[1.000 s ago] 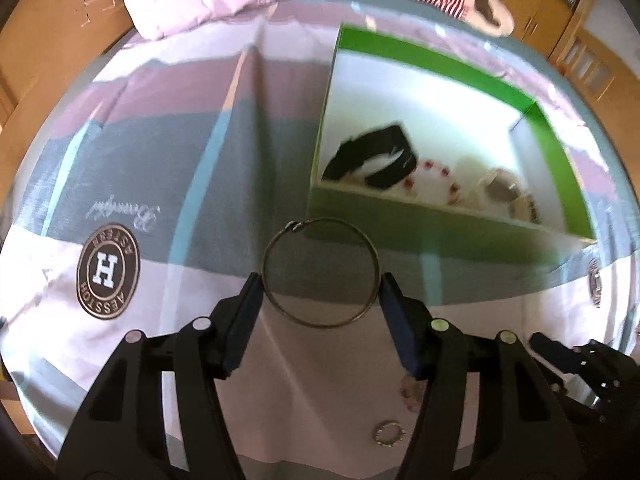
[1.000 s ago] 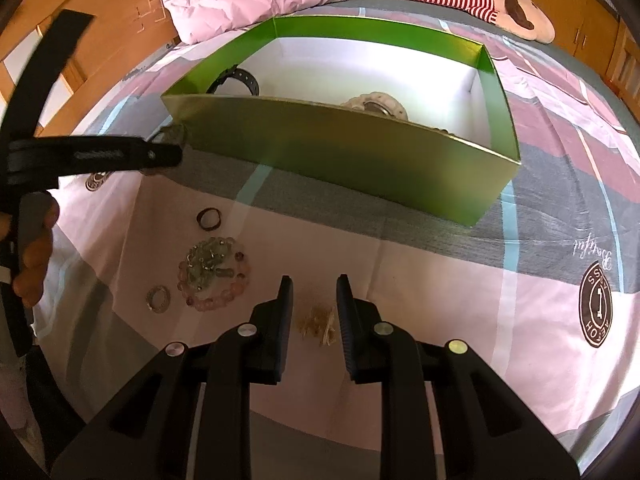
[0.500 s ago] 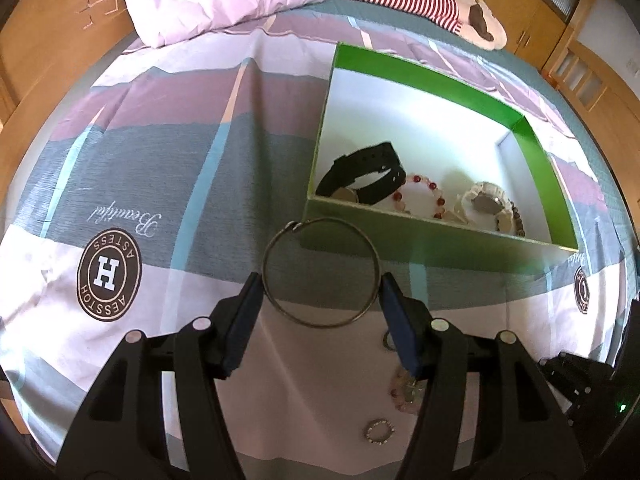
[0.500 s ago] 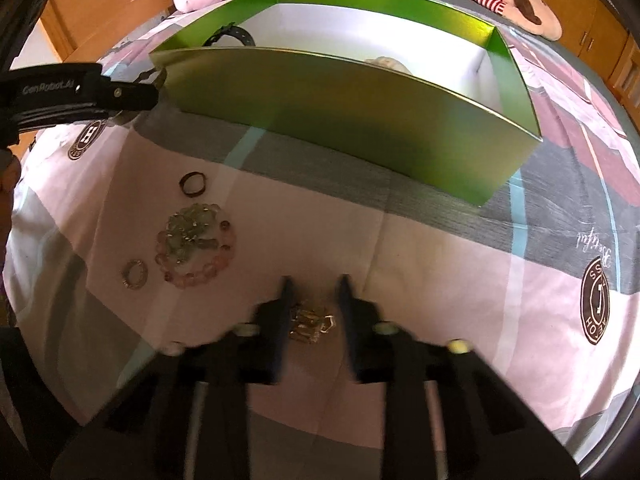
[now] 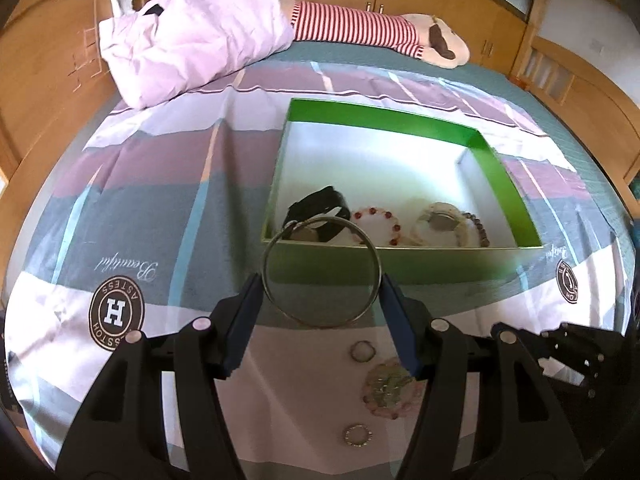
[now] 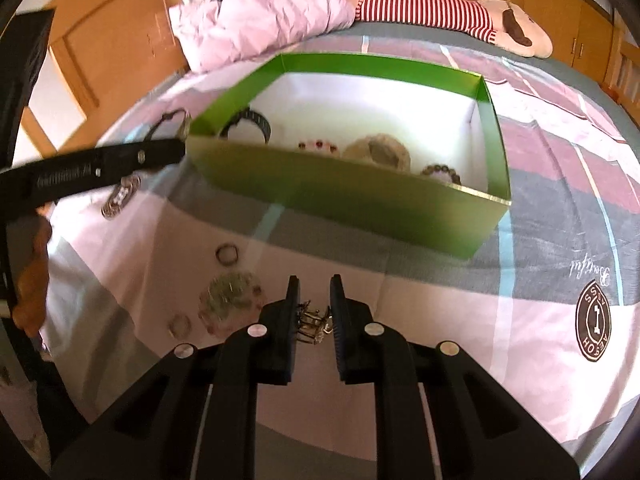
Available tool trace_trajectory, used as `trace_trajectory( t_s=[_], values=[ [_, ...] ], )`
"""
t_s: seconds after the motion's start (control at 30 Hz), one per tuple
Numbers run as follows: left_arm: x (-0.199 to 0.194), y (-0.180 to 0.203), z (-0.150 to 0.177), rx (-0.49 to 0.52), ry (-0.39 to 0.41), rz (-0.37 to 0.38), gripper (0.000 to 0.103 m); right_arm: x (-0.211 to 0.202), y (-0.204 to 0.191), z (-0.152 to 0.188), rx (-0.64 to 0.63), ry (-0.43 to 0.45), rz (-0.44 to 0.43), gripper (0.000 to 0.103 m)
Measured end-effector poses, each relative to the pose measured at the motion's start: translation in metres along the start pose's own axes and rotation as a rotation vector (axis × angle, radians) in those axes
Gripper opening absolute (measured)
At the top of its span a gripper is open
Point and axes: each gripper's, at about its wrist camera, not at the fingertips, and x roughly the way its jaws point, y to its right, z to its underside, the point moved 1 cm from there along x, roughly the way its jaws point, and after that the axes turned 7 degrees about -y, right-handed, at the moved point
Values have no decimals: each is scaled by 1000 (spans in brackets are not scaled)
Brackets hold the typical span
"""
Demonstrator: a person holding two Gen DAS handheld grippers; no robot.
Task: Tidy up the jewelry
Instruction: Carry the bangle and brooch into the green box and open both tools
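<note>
On the bed (image 5: 132,208) the green box (image 5: 404,268) holds watches and bracelets. The left tongs (image 5: 320,300) clamp a big metal hoop (image 5: 321,273) near its near wall; the right tongs (image 6: 313,300) grip a small gold trinket (image 6: 314,322).

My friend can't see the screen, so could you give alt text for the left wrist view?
The left gripper holds a thin metal bangle between its jaws, just short of an open green box on a patchwork bedspread. The box holds a black watch and beaded bracelets; two small rings and a bead pile lie on the bedspread.
</note>
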Motion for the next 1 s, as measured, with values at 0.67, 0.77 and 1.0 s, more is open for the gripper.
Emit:
trace_trajectory(
  t_s=[0.67, 0.77, 1.0],
  values=[
    [52, 5, -99, -130, -4, 277, 61, 31, 85, -127, 236, 129, 6, 16],
    [78, 14, -117, -128, -60, 247, 61, 52, 103, -131, 285, 65, 39, 16],
    [99, 22, -125, -141, -94, 239, 76, 41, 93, -130, 240, 88, 22, 42]
  ],
)
